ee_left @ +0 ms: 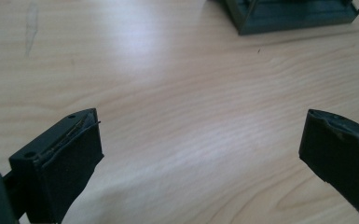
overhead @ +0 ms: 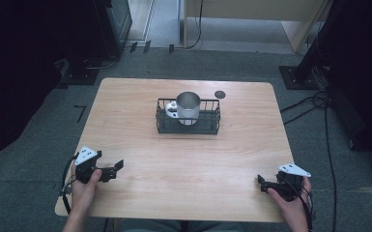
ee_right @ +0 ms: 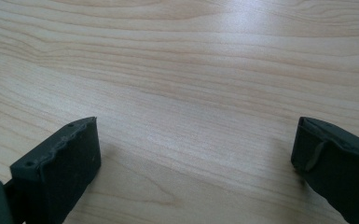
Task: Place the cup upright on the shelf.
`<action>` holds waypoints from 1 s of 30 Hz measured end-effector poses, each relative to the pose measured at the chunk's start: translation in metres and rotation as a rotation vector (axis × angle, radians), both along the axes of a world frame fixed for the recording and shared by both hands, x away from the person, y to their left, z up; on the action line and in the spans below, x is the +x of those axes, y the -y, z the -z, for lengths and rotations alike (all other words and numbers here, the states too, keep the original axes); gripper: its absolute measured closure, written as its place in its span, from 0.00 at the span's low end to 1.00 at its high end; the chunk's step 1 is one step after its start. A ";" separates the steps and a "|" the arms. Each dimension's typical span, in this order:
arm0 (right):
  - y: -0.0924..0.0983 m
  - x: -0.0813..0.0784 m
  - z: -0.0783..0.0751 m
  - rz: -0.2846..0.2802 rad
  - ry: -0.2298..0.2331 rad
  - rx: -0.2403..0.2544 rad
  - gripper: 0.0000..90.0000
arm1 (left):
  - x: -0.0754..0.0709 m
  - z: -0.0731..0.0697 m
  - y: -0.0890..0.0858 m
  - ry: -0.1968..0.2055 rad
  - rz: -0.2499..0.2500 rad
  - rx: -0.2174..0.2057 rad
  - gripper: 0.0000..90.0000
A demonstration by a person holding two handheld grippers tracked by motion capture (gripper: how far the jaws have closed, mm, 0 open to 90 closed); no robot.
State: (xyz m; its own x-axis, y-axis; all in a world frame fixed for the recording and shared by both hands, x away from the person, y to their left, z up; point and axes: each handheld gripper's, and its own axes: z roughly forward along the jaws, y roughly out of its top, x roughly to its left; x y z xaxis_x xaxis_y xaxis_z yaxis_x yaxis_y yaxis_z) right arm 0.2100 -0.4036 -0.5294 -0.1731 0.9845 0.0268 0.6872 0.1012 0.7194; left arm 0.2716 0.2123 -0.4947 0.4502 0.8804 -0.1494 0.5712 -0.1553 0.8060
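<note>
**Black tongs resting apart, mug waiting in basket**

Both tongs, left (overhead: 118, 166) and right (overhead: 260, 180), are lying spread wide with nothing between them on the wooden surface (overhead: 183, 159). Well beyond them, the metal mug (overhead: 188, 107) is standing upright inside the wire basket (overhead: 162, 122).

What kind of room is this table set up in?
Probably a lab or recording workspace, not a home. A bare light wooden table stands on grey carpet, black cables trail over the floor past dark equipment stands, and the table holds just a black wire basket with a shiny metal cup.
</note>
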 end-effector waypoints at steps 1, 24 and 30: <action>0.000 0.000 0.000 0.000 0.000 0.000 0.01 | -0.002 0.002 -0.003 -0.007 -0.003 0.005 0.00; 0.000 0.000 0.000 0.004 -0.001 -0.001 0.01 | -0.027 0.021 -0.028 -0.092 -0.083 0.133 0.00; 0.000 0.000 0.000 0.004 -0.001 -0.001 0.01 | -0.025 0.023 -0.025 -0.112 -0.076 0.155 0.00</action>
State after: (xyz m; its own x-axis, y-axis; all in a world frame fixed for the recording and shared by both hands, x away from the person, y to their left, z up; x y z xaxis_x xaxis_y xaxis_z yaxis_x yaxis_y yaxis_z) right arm 0.2099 -0.4037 -0.5294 -0.1690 0.9853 0.0264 0.6883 0.0988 0.7187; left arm 0.2464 0.2373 -0.5181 0.3699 0.9275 -0.0546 0.6704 -0.2258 0.7068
